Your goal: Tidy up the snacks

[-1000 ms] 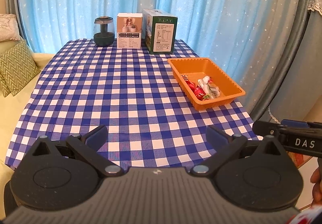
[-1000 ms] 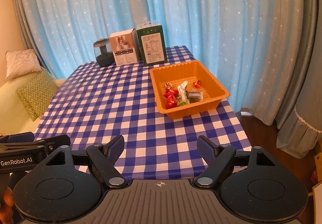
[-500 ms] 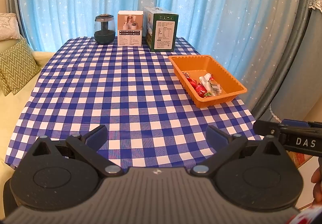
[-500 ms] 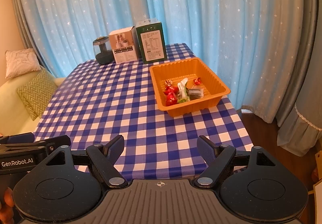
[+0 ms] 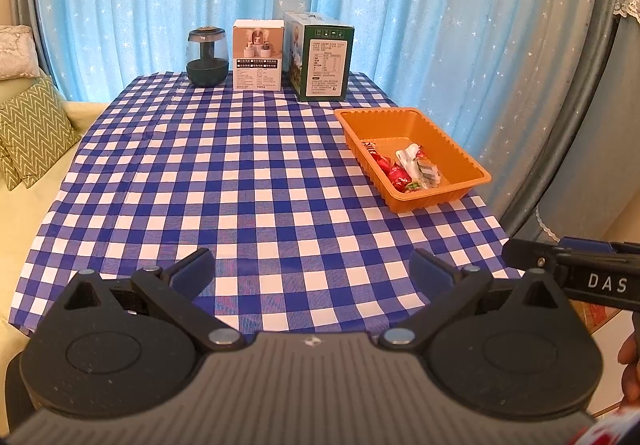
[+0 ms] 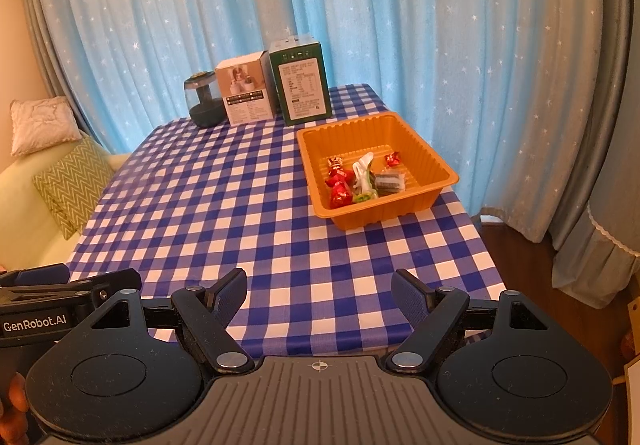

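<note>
Nearest, the left claw and the right claw hover released over the near edge of the checked tabletop, nothing between their jaws. Farther right sits the orange tray holding the wrapped snacks (red candies among them). At the far edge stand a dark jar, a white box and a green box.

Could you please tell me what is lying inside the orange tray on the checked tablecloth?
The orange tray holds several red-wrapped sweets, a white-and-green packet and a dark wrapped bar. Anything under that pile is covered, as is the floor behind the near wall.
</note>
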A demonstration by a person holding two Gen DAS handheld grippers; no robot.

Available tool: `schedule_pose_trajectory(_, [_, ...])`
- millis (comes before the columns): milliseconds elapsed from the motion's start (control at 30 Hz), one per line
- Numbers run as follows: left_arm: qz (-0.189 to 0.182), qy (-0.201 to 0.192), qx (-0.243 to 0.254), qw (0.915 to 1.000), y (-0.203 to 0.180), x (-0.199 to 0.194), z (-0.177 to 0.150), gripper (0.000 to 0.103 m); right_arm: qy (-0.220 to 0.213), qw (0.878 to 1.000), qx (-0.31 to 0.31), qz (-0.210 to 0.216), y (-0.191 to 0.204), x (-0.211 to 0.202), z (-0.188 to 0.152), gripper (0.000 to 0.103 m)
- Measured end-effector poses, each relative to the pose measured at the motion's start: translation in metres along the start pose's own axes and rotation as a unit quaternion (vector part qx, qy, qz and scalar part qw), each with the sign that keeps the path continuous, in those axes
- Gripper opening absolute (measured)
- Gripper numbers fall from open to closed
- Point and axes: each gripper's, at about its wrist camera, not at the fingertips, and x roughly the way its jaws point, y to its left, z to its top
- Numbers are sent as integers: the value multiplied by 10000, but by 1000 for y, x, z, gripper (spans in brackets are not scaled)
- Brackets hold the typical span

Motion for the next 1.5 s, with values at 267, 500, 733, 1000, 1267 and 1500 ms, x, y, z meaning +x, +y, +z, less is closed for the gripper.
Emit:
schedule_pose_trajectory(267, [-1,-6,4,10000,0,0,0,103,5,10000,6,4,0,0,0,79])
schedule_pose_trajectory(500, [-5,-6,-1,10000,-1,0,0,103,6,10000,8,1,0,0,0,79])
schedule_pose_trajectory(733, [-1,-3,-2,10000,-1,0,0,103,10,10000,12,3,0,0,0,79])
schedule_pose_trajectory(1000, [-3,-4,-2,10000,-2,1,-1,103,12,10000,7,4,-1,0,0,79])
schedule_pose_trajectory(1267, [-1,0,-3,10000,-2,1,-1,103,25,10000,17,-5,-2,1,-3,79])
schedule_pose_trajectory(1500, [-17,-53,16,10000,-5,2,-3,103,17,10000,16,-10,-3,1,-4,79])
